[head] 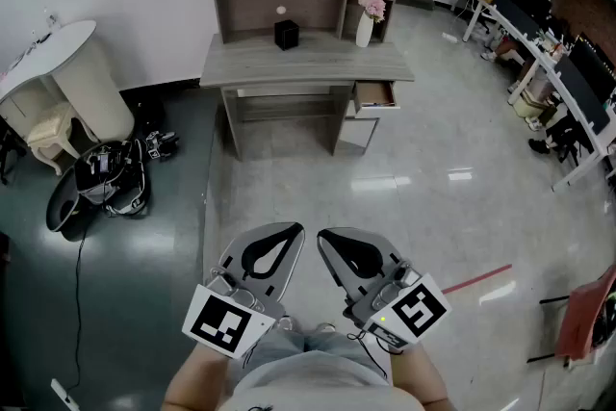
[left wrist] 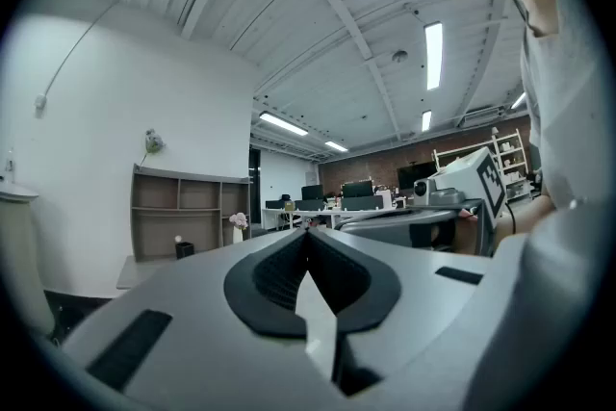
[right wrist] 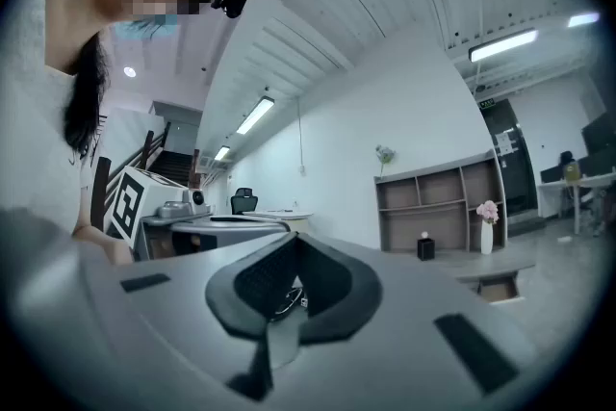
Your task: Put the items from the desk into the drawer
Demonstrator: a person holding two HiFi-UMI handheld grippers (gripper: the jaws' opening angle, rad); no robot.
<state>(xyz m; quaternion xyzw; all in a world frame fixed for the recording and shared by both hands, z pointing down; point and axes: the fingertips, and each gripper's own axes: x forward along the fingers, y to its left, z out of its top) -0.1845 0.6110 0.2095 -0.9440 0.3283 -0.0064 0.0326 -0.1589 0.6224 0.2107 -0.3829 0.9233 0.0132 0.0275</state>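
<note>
Glossy floor runs to one desk (head: 306, 63) at the white wall, lying left to right. On it stand one black box (head: 286, 35) and one upright white vase (head: 365, 27) of pink flowers. One drawer (head: 373, 95) at its right is pulled out toward the person.

Left gripper view: left gripper (left wrist: 308, 232) clenched, empty.

Right gripper view: right gripper (right wrist: 294, 239) clenched, empty.

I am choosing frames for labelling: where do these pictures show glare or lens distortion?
Head view: lamp glare on the glossy floor, slight bending at the edges, desk sharp. Left gripper view: strong fisheye, black round border, ceiling lamp overbright. Right gripper view: the same fisheye and border.
</note>
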